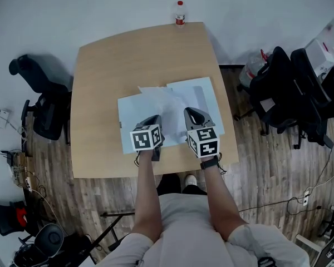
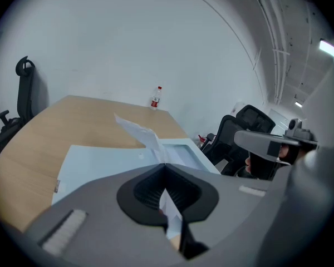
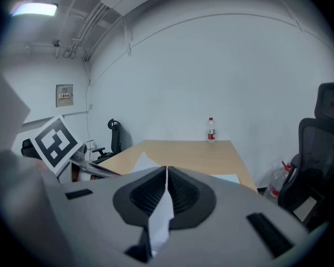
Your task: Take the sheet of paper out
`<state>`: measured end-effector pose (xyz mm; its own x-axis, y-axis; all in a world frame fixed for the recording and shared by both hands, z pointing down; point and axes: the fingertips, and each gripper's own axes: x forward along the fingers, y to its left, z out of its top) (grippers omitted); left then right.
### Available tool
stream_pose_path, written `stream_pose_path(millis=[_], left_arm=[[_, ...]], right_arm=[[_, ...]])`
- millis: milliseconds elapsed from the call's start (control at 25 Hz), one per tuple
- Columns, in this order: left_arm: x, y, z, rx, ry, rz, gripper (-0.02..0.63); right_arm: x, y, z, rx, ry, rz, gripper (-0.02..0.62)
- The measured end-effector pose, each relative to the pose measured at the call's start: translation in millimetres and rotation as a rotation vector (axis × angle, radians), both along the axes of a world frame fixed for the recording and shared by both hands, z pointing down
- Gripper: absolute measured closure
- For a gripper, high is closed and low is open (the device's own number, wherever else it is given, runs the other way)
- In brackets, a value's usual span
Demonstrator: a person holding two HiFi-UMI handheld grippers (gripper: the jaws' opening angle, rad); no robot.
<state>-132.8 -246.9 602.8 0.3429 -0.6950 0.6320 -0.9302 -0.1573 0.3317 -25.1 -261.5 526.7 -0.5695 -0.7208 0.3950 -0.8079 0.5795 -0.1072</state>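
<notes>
Looking down, the head view shows the sheet of paper over a blue folder, with a bottle at twelve o'clock. In the left gripper view, the left gripper clamps the paper's edge. In the right gripper view, the right gripper pinches it too.

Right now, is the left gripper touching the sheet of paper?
Touching: the left gripper is shut on the sheet of paper; the left gripper view shows paper pinched between the jaws.

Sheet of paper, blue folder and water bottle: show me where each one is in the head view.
sheet of paper (image 1: 164, 102), head view, its raised white middle.
blue folder (image 1: 131, 115), head view, bare left flap.
water bottle (image 1: 180, 14), head view, middle of its body.
</notes>
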Motion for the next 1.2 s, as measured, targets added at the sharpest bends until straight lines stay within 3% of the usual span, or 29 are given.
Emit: stream_pose_path(millis=[360, 840, 1080, 1200], left_arm=[[-4, -2, -45, 0.122, -0.041, -0.018, 0.598], [-12, -3, -136, 0.408, -0.117, -0.052, 0.598], [-20, -1, -183, 0.522, -0.119, -0.077, 0.598], [-25, 0, -207, 0.586, -0.160, -0.090, 0.598]], right_arm=[[-3, 0, -29, 0.062, -0.033, -0.015, 0.581], [-8, 3, -84, 0.177, -0.081, -0.026, 0.581], [-10, 5, -120, 0.237, -0.128, -0.029, 0.581], [-10, 6, -136, 0.266, -0.135, -0.026, 0.581]])
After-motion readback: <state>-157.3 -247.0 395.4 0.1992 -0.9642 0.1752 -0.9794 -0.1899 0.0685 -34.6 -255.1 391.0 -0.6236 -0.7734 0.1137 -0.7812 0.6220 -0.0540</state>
